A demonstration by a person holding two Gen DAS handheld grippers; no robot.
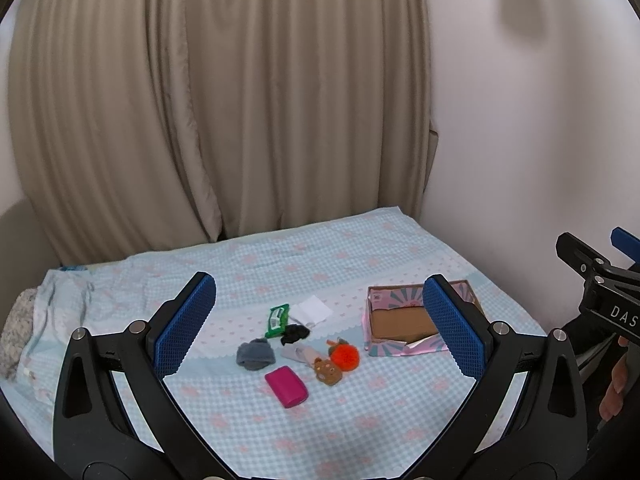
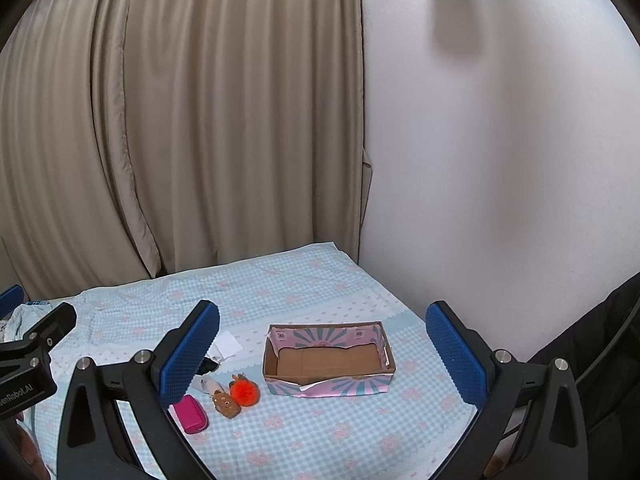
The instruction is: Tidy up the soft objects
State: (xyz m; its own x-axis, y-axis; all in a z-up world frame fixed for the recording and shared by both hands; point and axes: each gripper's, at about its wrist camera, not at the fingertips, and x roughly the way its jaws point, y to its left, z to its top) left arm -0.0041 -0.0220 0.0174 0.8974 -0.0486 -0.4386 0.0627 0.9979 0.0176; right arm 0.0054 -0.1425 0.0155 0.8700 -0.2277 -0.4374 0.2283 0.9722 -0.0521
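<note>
Hovering wide open, left gripper (image 1: 320,328) frames a cluster of soft items (image 1: 294,348) left of the cardboard box (image 1: 404,320), one finger hiding its corner; right gripper (image 2: 322,356), equally wide, hides part of the cluster

Soft things cluster on the bed: grey sock (image 1: 255,354), black sock (image 1: 295,334), orange pompom (image 1: 345,355), bear toy (image 1: 327,370), pink pouch (image 1: 286,386); open box (image 1: 404,347) sits beside them.

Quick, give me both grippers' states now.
Left gripper: open, holding nothing, above the blue checked bedsheet.
Right gripper: open, holding nothing.
</note>
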